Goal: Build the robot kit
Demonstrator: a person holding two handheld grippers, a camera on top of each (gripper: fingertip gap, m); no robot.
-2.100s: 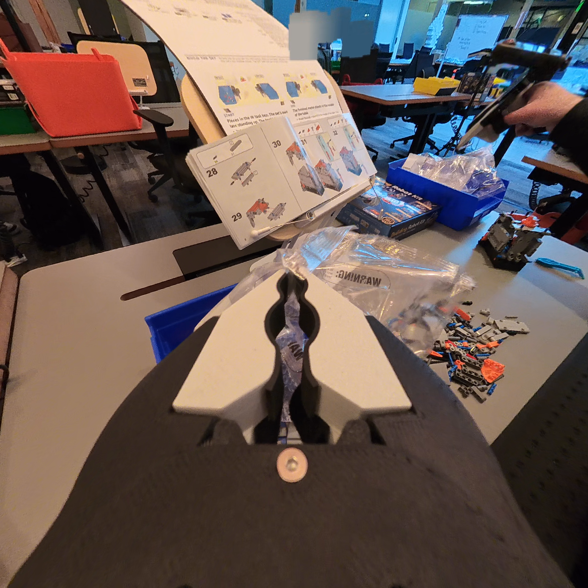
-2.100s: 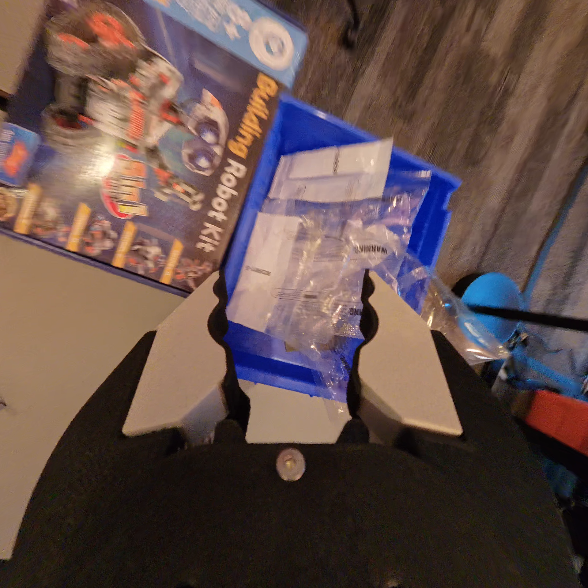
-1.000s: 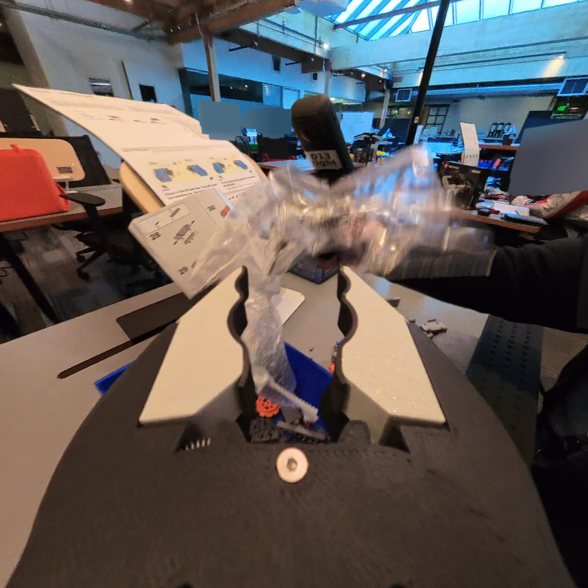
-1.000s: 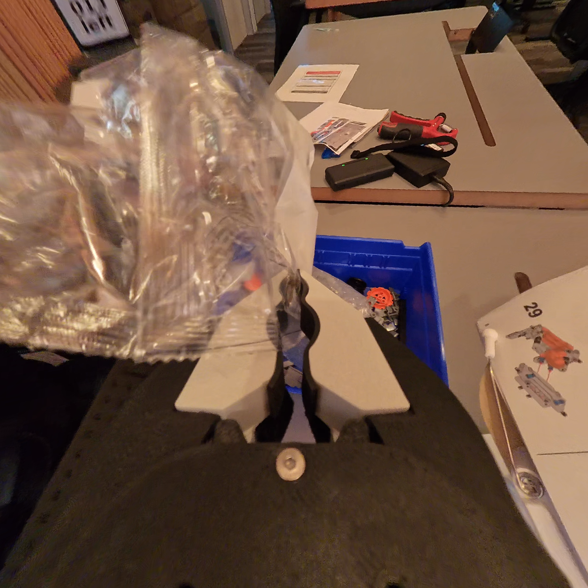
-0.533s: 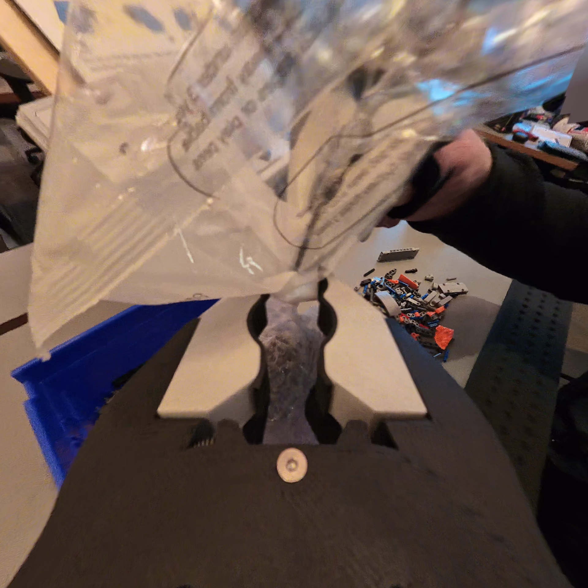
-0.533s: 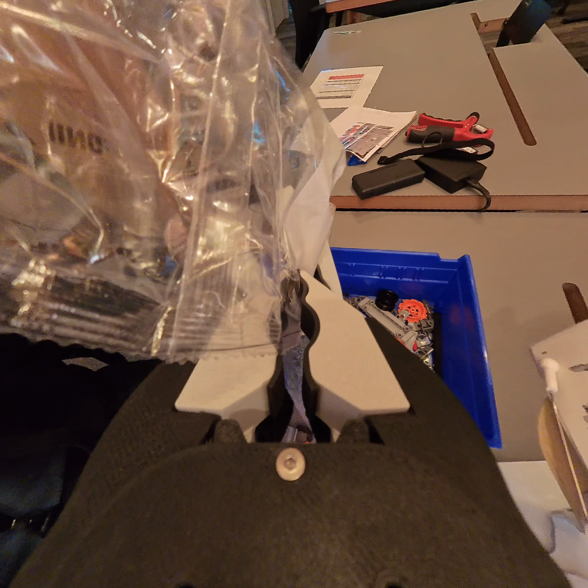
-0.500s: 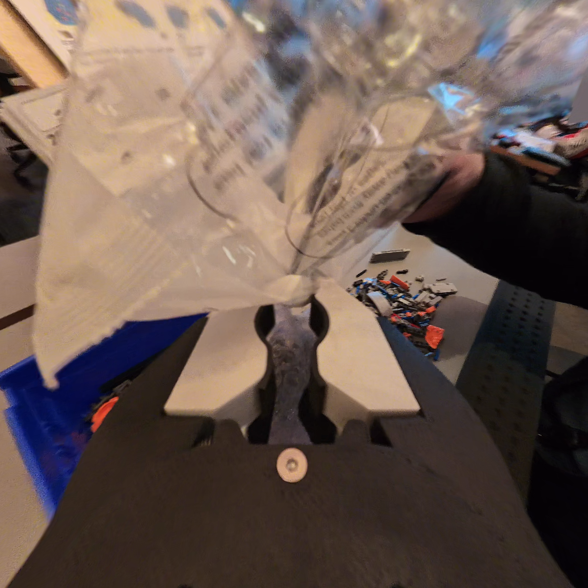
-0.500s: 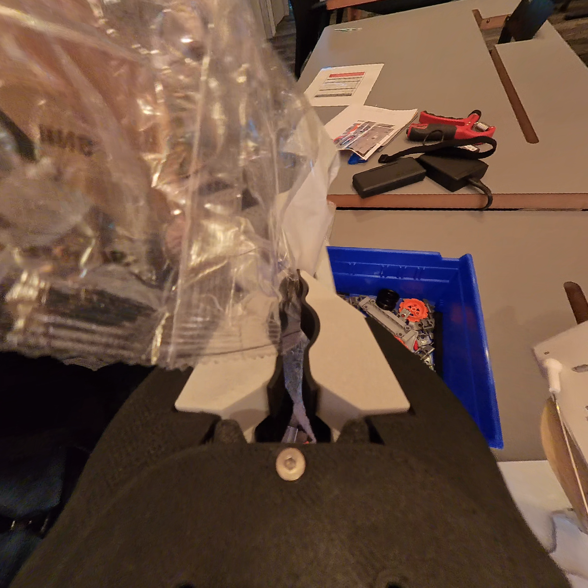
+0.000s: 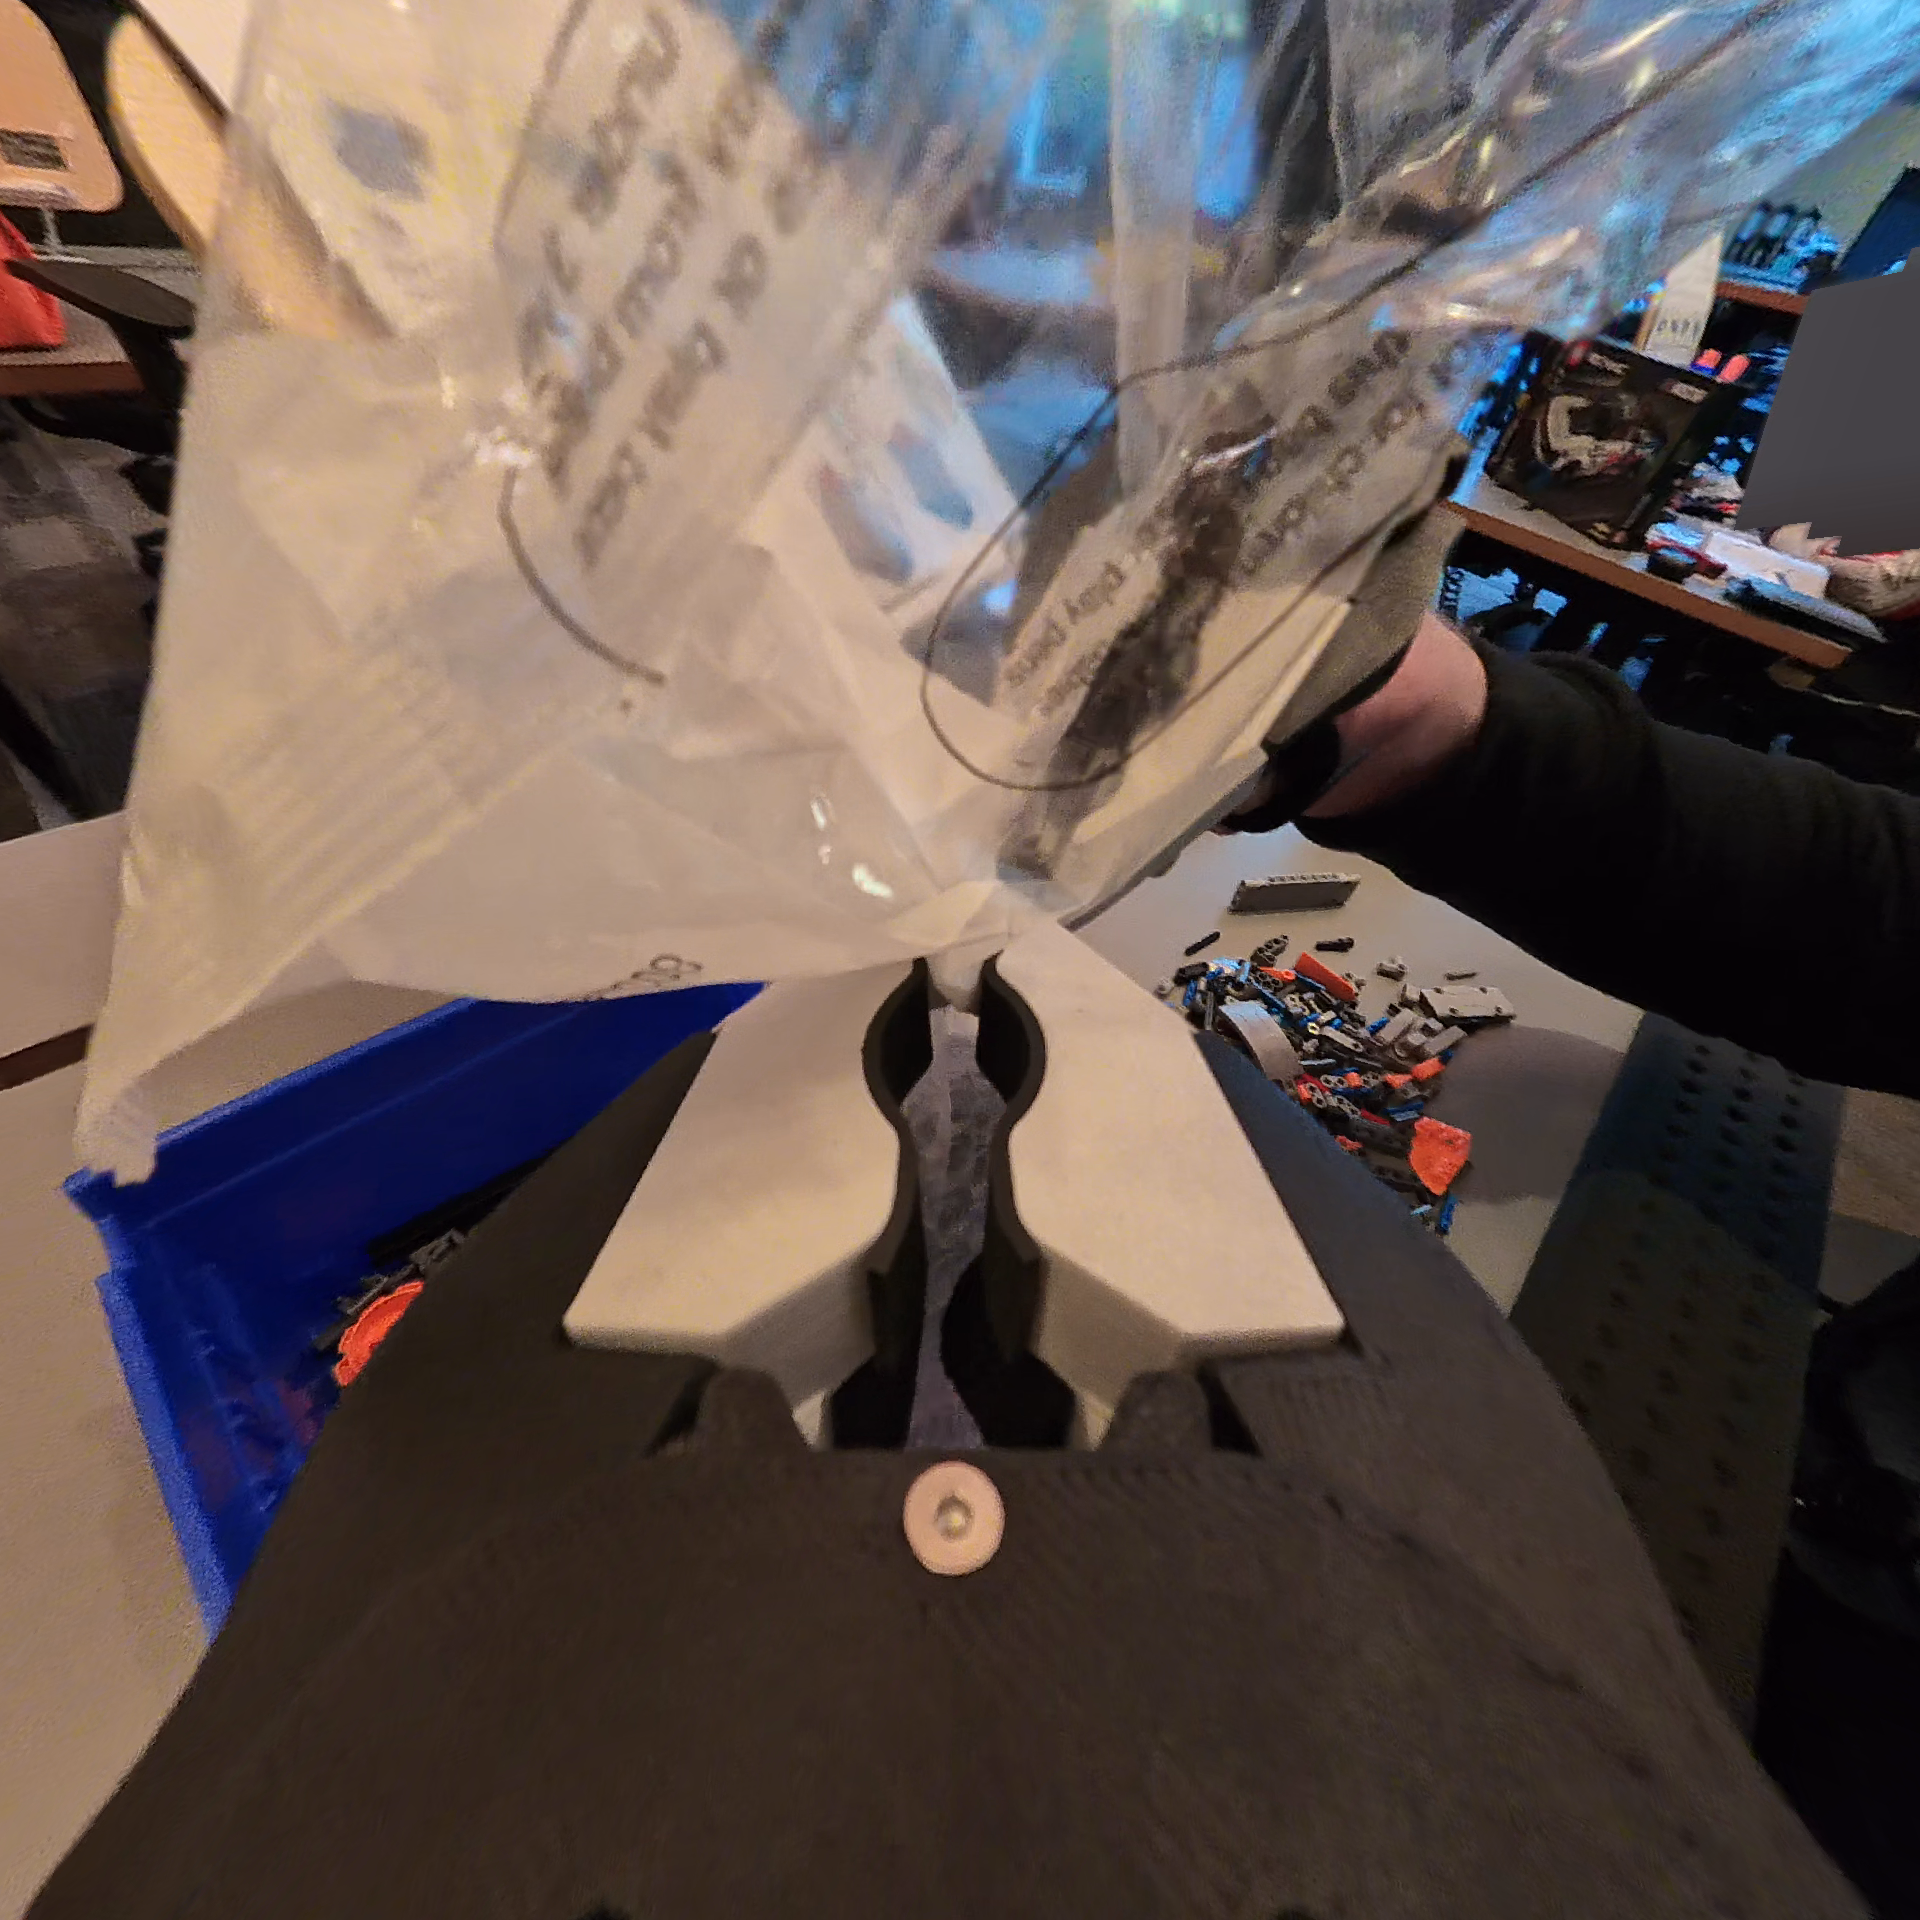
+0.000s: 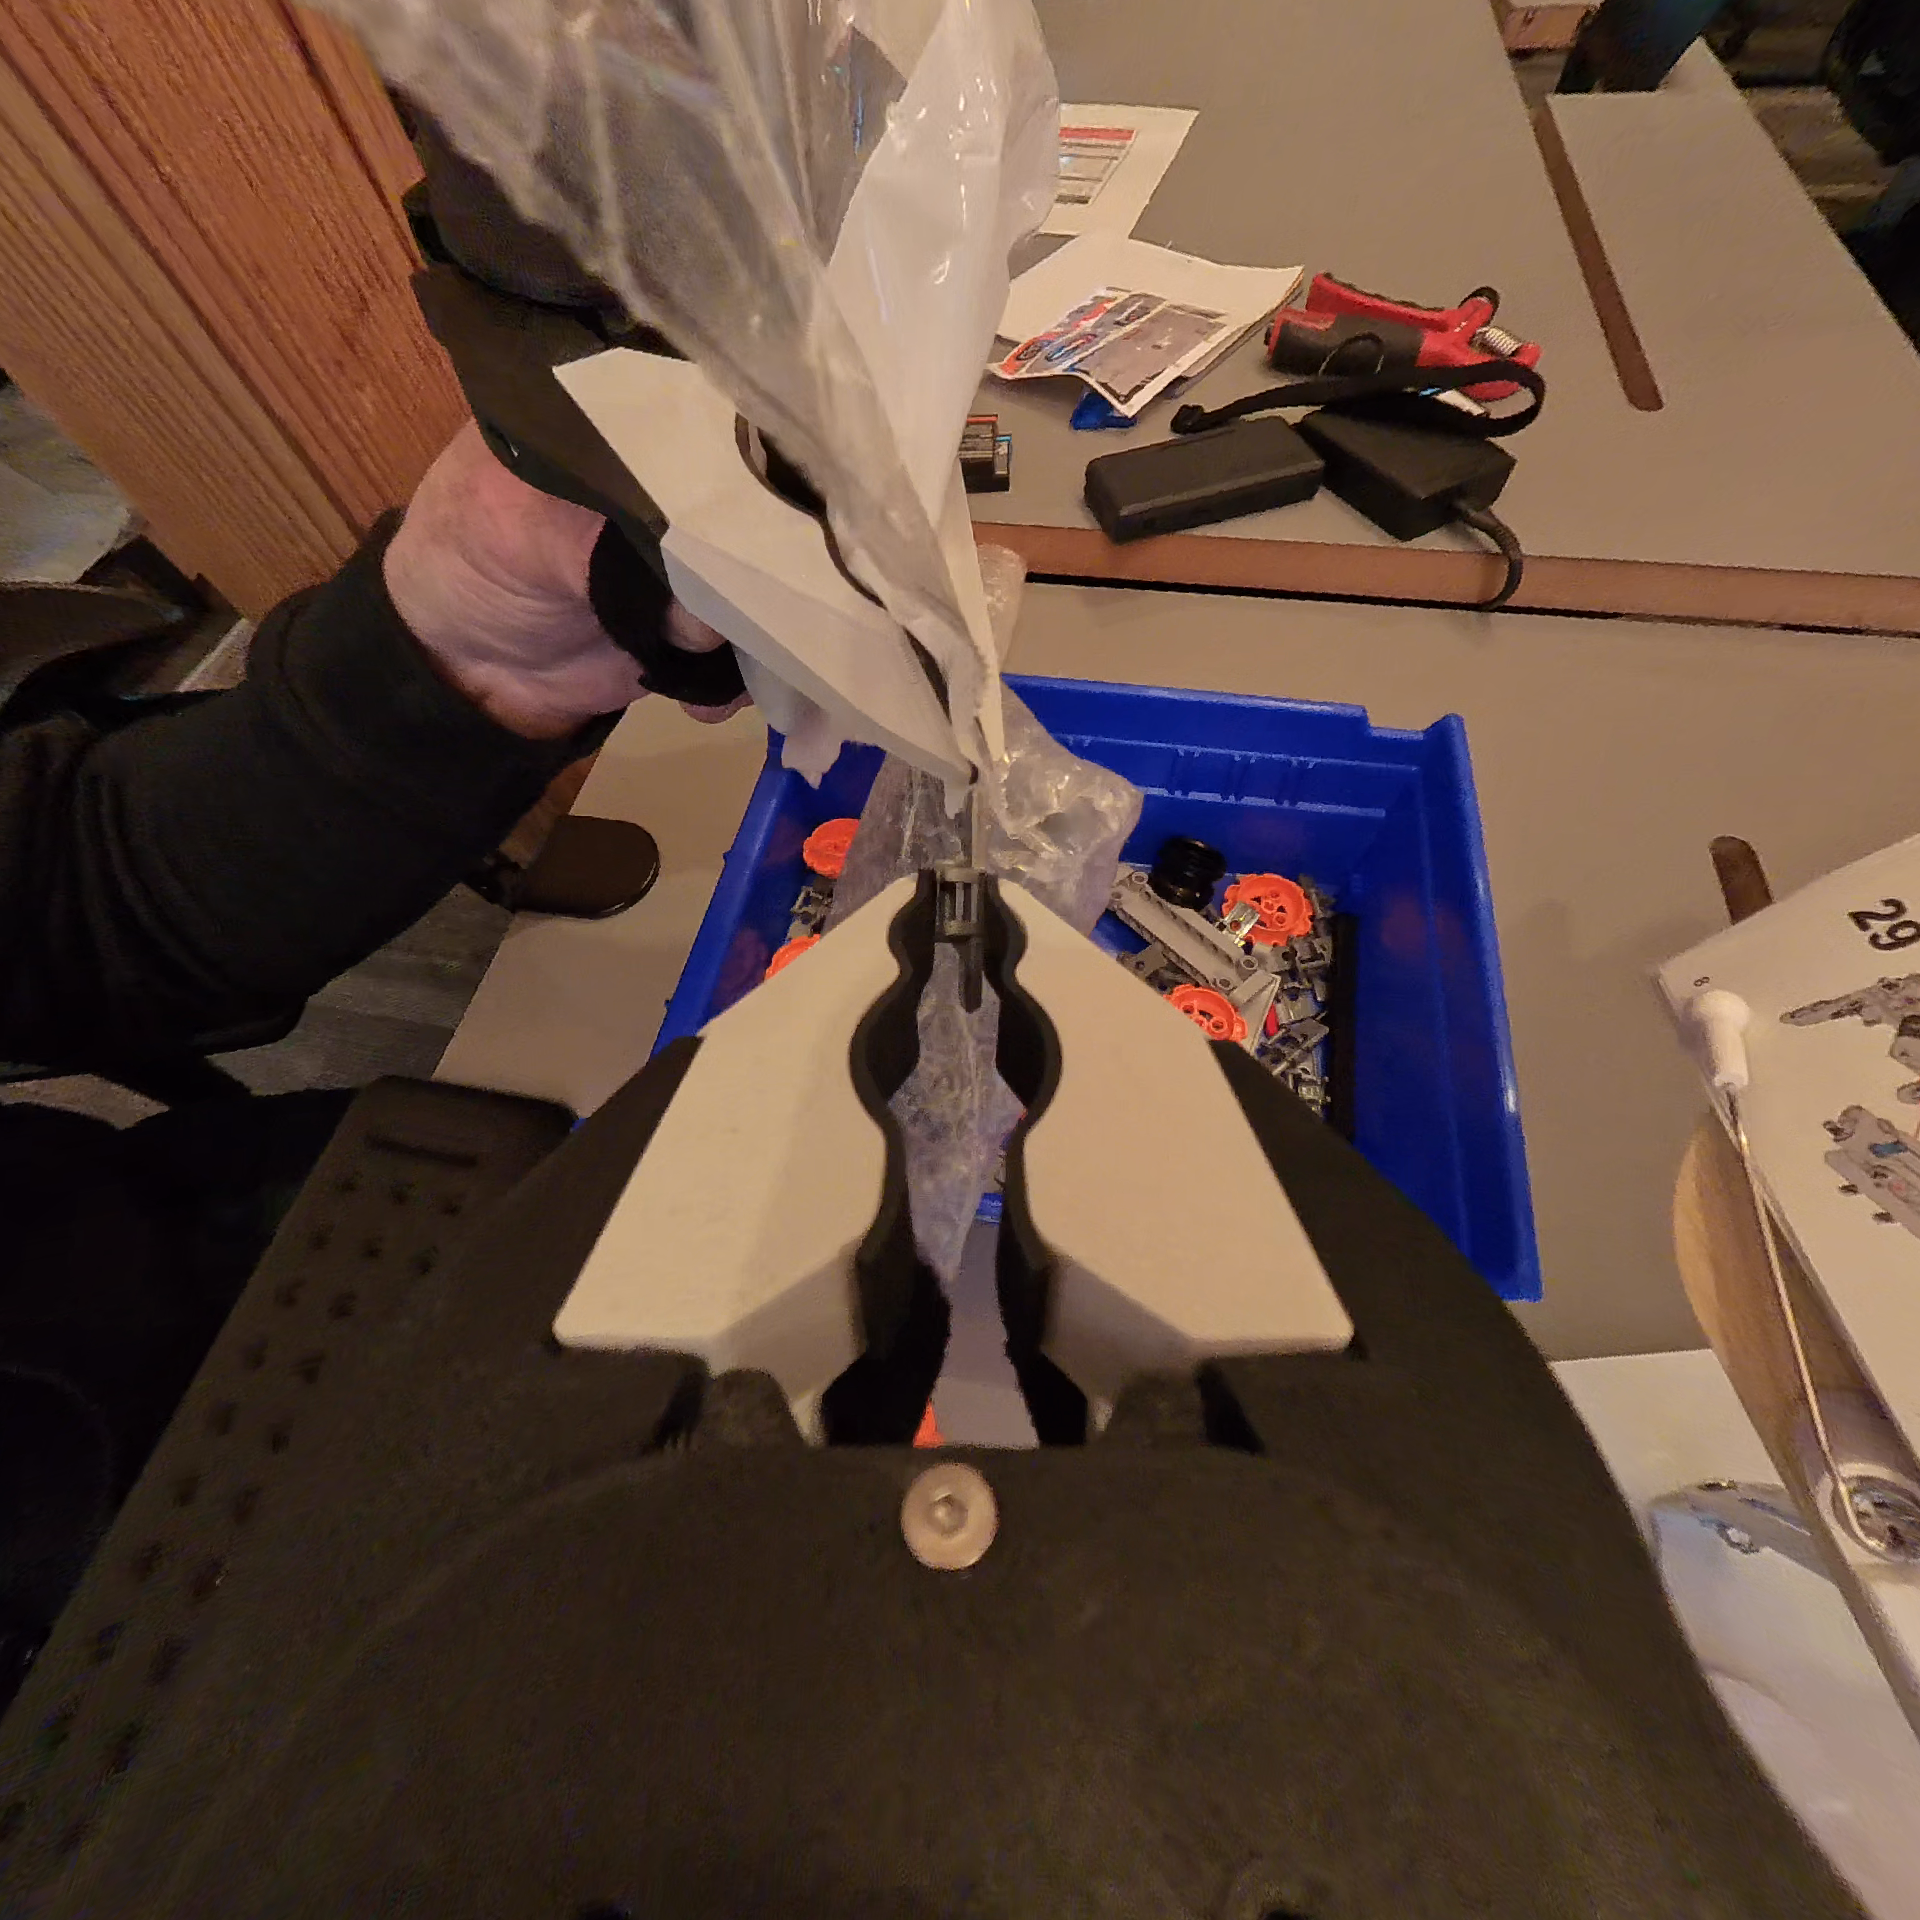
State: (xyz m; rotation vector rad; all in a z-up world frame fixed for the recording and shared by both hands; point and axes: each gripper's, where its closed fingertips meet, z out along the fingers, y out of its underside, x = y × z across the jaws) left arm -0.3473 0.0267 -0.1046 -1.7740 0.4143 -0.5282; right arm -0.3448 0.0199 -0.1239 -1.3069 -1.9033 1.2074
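Since half a second ago the clear plastic bag (image 9: 623, 499) has swung higher and farther over the blue bin (image 10: 1455, 935), and in the right wrist view the bin now fills the centre instead of sitting off at 3 o'clock.

The grey table (image 10: 1714, 707) carries everything. The bag is the biggest thing in both views, spreading from 9 to 2 o'clock in the left wrist view, with printed writing on its film. The blue bin lies beneath it and holds orange gears (image 10: 1262, 909), a black wheel and grey beams. An instruction booklet (image 10: 1849, 1039) on a stand sits at 3 o'clock in the right wrist view. At 3 o'clock in the left wrist view a loose pile of small bricks (image 9: 1340, 1039) lies on the table beside the bin.

The left gripper (image 9: 961, 971) is pressed together, pinching a gathered neck of the bag. The right gripper (image 10: 961, 894) is likewise closed on crumpled film, with a small grey piece (image 10: 961, 914) caught at its tips.

The risks, as I judge them: the thin film could slip or tear where both grippers pull on it, and the trapped grey piece could drop outside the bin if either grip loosens while off-centre.
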